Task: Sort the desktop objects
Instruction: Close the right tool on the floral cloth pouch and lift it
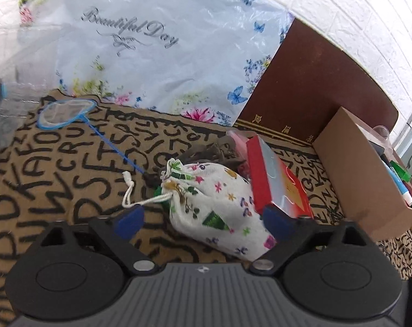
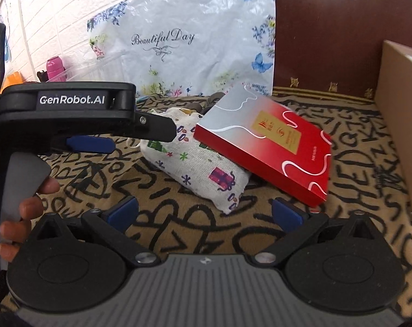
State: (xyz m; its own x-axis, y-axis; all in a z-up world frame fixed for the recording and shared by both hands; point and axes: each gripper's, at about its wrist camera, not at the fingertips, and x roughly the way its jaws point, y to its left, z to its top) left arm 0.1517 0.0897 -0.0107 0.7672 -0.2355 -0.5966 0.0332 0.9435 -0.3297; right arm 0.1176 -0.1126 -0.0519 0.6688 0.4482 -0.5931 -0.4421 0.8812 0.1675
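A white drawstring pouch (image 1: 214,204) (image 2: 200,163) with coloured prints lies on the letter-patterned cloth (image 1: 56,179). A flat red and silver box (image 1: 279,182) (image 2: 268,147) leans on the pouch's right side. My left gripper (image 1: 203,222) is open, and the pouch's near end sits between its blue pads; the left pad stands clear of the fabric. My right gripper (image 2: 206,214) is open with only cloth between its fingers, just short of the pouch's corner. In the right wrist view the left gripper comes in from the left, held by a hand (image 2: 29,207).
A small blue net (image 1: 64,111) lies at the far left. Dark items (image 1: 206,152) sit behind the pouch. A cardboard box (image 1: 363,179) (image 2: 399,125) with pens stands on the right. A floral plastic bag (image 1: 156,54) and a brown board (image 1: 309,87) stand at the back.
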